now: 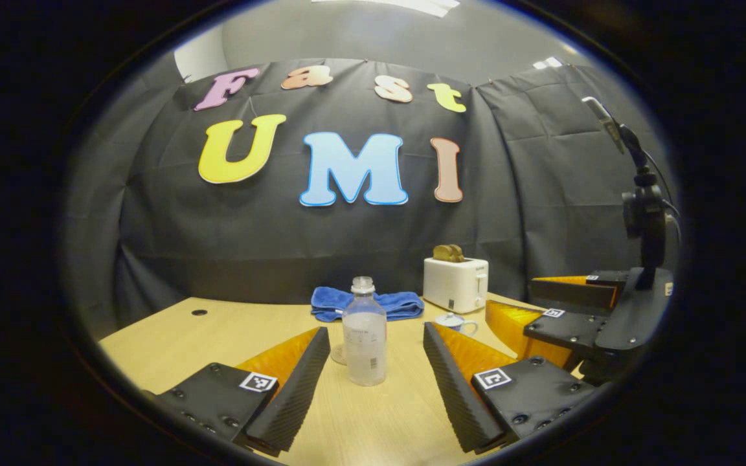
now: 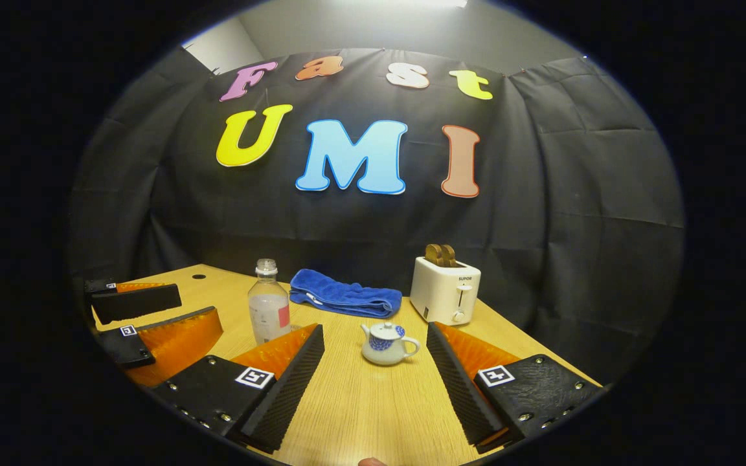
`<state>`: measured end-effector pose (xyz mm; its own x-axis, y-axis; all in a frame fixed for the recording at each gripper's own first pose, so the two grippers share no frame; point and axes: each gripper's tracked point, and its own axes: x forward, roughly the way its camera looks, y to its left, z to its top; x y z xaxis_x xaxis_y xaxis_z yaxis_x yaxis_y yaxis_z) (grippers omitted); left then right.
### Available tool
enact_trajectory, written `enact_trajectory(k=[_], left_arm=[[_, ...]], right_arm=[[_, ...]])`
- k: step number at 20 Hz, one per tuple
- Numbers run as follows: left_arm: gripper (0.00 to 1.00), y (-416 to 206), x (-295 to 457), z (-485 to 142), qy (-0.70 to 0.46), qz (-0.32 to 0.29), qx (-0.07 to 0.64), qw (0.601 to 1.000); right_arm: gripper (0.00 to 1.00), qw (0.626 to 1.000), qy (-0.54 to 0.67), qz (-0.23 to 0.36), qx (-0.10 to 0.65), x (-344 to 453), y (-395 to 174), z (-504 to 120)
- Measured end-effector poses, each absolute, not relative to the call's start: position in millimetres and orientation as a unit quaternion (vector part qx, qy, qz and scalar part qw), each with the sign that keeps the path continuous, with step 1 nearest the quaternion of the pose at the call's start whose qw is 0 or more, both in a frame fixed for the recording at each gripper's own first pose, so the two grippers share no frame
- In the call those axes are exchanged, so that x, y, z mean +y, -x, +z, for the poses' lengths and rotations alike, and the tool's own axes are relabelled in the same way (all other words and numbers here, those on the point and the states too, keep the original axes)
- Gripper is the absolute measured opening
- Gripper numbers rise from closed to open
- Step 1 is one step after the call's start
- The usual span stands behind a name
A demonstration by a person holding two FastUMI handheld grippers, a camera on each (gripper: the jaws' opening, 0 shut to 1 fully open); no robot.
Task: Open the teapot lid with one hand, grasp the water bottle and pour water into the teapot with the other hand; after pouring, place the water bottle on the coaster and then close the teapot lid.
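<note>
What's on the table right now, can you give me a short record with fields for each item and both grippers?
bottle: upright, cap on, in line with the left gripper, untouched
teapot: lid on, ahead of the right gripper
towel: folded, at the back
toaster: right of the towel, two slices in its slots
left gripper: open, holding nothing
right gripper: open, holding nothing
table: light wood
task stage: nothing grasped yet
</note>
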<state>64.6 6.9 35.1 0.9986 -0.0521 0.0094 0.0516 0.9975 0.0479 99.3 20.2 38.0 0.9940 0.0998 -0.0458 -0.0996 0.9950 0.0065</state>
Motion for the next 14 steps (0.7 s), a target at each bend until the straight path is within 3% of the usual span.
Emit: enact_trajectory(k=[8,14], left_arm=[[0.97,-114,12,67,-0.027,-0.041,-0.016,0.999],[0.98,-151,2,48,-0.004,-0.061,-0.002,0.998]], right_arm=[[0.98,0.999,-0.006,0.046,0.029,16,-175,63],[0.98,0.997,-0.061,0.018,0.048,8,-251,25]])
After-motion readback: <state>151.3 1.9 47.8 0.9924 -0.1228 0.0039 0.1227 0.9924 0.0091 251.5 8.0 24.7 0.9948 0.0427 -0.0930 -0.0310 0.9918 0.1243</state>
